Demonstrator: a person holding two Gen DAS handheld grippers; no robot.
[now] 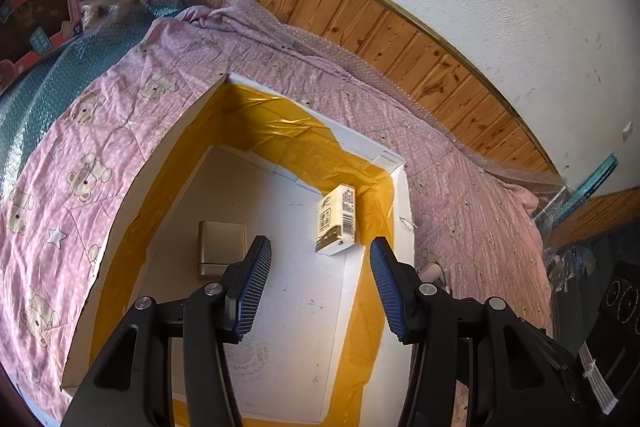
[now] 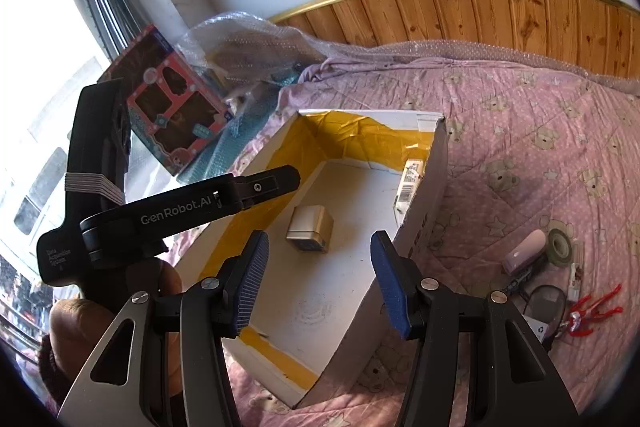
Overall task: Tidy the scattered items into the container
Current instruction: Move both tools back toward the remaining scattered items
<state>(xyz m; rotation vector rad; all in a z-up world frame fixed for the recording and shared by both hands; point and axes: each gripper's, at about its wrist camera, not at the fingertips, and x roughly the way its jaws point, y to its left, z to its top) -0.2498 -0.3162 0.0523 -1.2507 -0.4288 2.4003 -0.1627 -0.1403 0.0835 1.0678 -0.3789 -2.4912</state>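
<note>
A white foam box (image 1: 362, 141) lined with yellow tape lies on the bed. A gold case (image 1: 222, 247) and a cream carton (image 1: 338, 223) rest on its floor. My left gripper (image 1: 320, 241) hangs open and empty over the box. From the right wrist view, the box (image 2: 438, 179) holds the gold case (image 2: 310, 231) and the carton (image 2: 408, 187). My right gripper (image 2: 320, 239) is open and empty above the box's near end. The left gripper (image 2: 256, 187) reaches in over the box's left wall. Loose items lie right of the box: a lilac tube (image 2: 524, 253), a tape roll (image 2: 560, 247), glasses (image 2: 546, 303), a red figure (image 2: 592, 311).
A pink bear-print quilt (image 2: 520, 131) covers the bed. Wood panelling (image 2: 500, 19) and a white wall run behind it. A red toy box (image 2: 176, 107) and bubble wrap (image 2: 248, 43) sit at the far left by a window. A hand (image 2: 80, 315) holds the left gripper.
</note>
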